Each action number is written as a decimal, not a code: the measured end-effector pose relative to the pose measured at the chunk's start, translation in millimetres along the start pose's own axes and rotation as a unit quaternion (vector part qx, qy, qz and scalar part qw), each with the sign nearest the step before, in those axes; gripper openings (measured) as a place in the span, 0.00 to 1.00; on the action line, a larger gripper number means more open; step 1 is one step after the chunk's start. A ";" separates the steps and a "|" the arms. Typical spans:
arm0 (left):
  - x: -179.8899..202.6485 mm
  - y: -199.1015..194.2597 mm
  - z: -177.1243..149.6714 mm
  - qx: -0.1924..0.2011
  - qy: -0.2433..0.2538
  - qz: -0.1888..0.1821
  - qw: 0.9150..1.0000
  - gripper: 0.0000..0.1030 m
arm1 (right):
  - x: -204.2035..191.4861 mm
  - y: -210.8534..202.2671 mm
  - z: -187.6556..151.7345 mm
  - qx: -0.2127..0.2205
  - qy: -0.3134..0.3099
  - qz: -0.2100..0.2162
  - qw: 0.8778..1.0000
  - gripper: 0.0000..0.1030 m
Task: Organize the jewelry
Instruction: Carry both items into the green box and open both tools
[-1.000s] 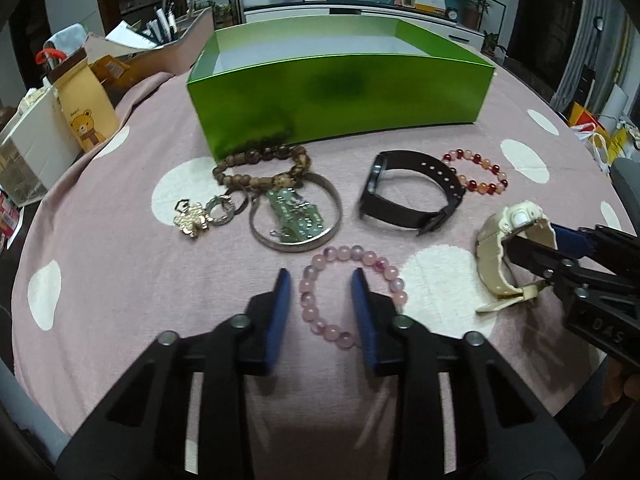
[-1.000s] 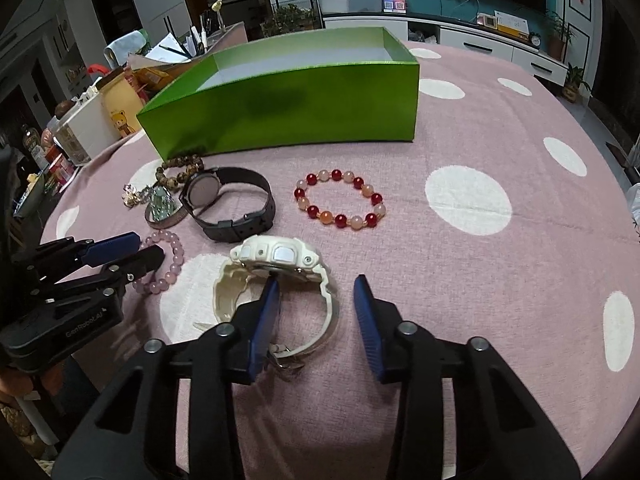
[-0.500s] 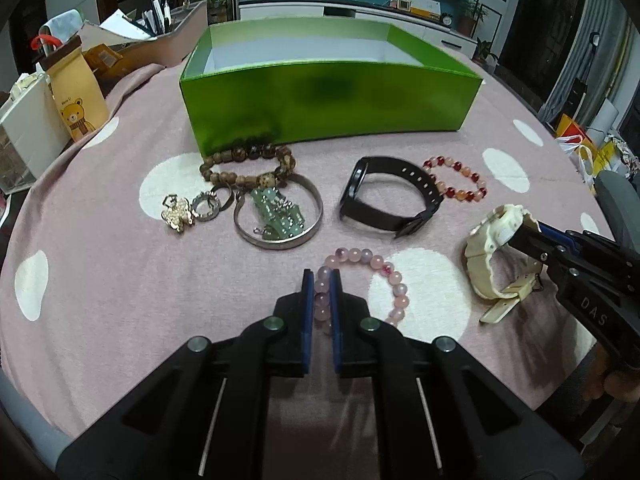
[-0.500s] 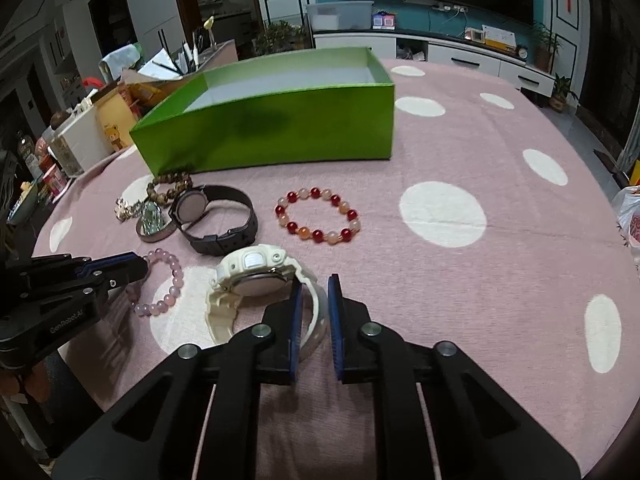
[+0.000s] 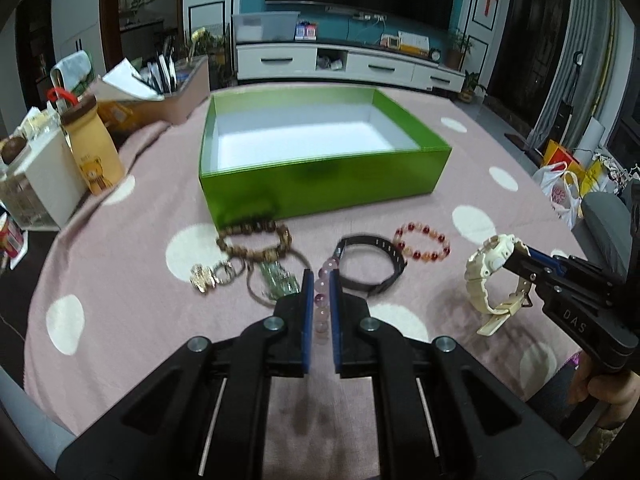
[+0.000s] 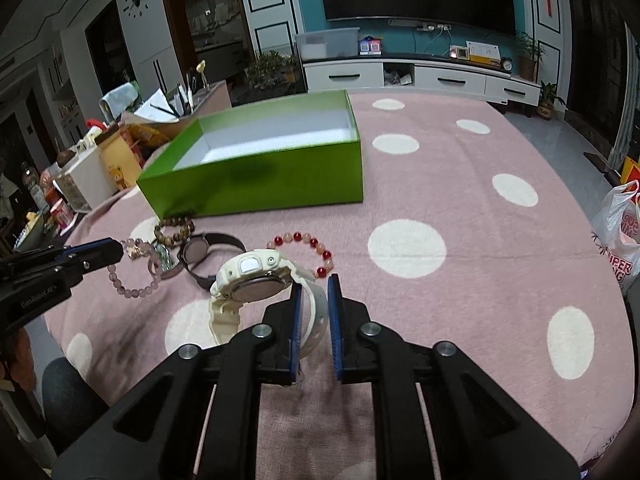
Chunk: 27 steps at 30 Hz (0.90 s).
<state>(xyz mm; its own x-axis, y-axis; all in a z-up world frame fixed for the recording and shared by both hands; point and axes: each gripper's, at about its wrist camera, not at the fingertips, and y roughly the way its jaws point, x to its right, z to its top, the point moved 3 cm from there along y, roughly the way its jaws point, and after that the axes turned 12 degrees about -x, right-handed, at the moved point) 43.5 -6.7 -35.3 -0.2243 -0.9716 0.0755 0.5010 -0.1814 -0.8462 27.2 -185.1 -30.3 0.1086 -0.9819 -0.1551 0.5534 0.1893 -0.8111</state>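
Both pieces are in hand and up off the pink polka-dot surface (image 6: 500, 264). The left gripper (image 5: 321, 312) has its blue-padded fingers (image 5: 306, 312) pinched nearly together on the pale pink beaded bracelet (image 5: 322, 300), which dangles in front of the open green cardboard box (image 5: 320, 188). The right gripper (image 6: 314, 320) has its fingers closed on the strap of the cream plastic digital watch (image 6: 250, 274), also short of the box and off toward its right front corner. I'd call this the carry step: grasps made, nothing dropped yet, the box's white floor bare. Next comes a forward swing over the near wall, then a release inside. Left lying just before the box: a black band watch (image 5: 370, 268), a red-and-peach bead bracelet (image 5: 422, 242) and a brown wooden bead bracelet (image 5: 254, 240).
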 end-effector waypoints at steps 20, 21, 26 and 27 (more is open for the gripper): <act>-28.8 -7.8 106.2 0.055 -0.010 0.026 0.998 0.07 | -15.4 -1.0 101.3 0.057 -0.006 0.042 0.997 0.12; -32.6 -4.1 115.8 0.056 -0.014 0.032 0.998 0.07 | -18.0 0.8 109.6 0.061 -0.007 0.044 0.997 0.12; -46.3 16.7 153.9 0.050 -0.022 0.061 0.997 0.07 | -24.9 21.7 146.5 0.062 0.000 0.049 0.997 0.12; -47.5 20.3 158.2 0.047 -0.023 0.063 0.997 0.07 | -26.0 28.5 155.5 0.059 0.005 0.052 0.997 0.12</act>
<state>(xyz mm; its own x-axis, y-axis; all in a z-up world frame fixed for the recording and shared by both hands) 196.6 11.6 27.3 -0.1177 -0.9931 -0.0022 0.5998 -0.0693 -0.7971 168.5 -153.8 38.3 0.1621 -0.9568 -0.2414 0.6335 0.2885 -0.7179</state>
